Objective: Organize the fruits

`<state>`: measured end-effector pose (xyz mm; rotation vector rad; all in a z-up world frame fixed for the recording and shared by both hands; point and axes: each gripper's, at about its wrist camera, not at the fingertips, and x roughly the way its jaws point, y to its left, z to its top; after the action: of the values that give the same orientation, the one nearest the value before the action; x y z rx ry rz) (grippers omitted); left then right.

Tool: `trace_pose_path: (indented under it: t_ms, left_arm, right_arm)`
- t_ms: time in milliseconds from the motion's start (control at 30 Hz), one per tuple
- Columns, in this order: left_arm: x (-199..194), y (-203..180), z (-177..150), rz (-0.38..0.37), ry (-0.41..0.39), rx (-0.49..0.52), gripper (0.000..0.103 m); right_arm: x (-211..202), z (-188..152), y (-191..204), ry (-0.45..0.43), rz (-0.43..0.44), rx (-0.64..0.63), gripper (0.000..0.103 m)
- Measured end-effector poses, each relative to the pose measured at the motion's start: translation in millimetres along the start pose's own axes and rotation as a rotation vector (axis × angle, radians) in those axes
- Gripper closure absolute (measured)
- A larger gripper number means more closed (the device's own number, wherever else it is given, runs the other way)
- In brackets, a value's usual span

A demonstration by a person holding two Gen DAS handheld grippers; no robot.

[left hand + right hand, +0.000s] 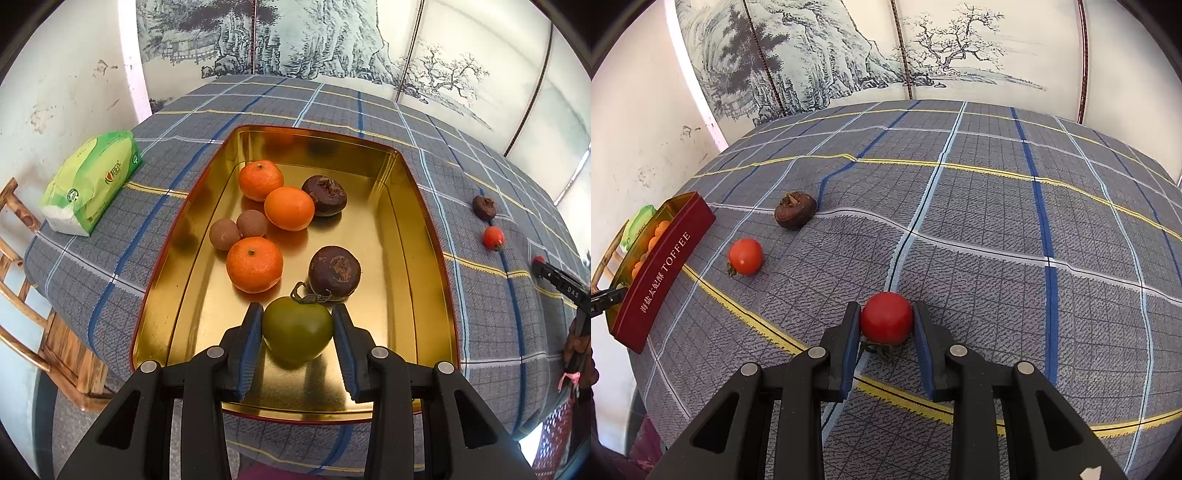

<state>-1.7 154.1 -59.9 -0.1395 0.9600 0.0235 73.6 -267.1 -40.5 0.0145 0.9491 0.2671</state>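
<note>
Gold-lined tin (413,206) was used as the collecting place: the green tomato (297,328) was clamped by the left gripper (297,325) over it, while the red tomato (886,318), on the checked cloth (997,258), was pinched by the right gripper (886,321), presumably for transfer.

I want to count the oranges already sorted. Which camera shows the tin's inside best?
The left wrist view: it looks down into the gold tin, showing three oranges clearly. The right wrist view shows only the tin's red outer wall at the left edge, with slivers of orange behind the rim.
</note>
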Motion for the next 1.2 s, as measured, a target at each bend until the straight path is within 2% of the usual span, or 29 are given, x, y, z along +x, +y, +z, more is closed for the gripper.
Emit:
trace_pose_path:
  t_ms: [267,1200]
  left_arm:
    - [0.0,-3.7,-0.3,0.023,-0.016,0.028,0.064]
    - [-3.0,-9.5,-0.1,0.033,-0.032,0.053,0.064]
  right_arm:
    - [0.0,0.3,-0.2,0.0,0.0,0.0,0.076]
    - [0.5,0.3,0.7,0.001,-0.003,-0.002,0.075]
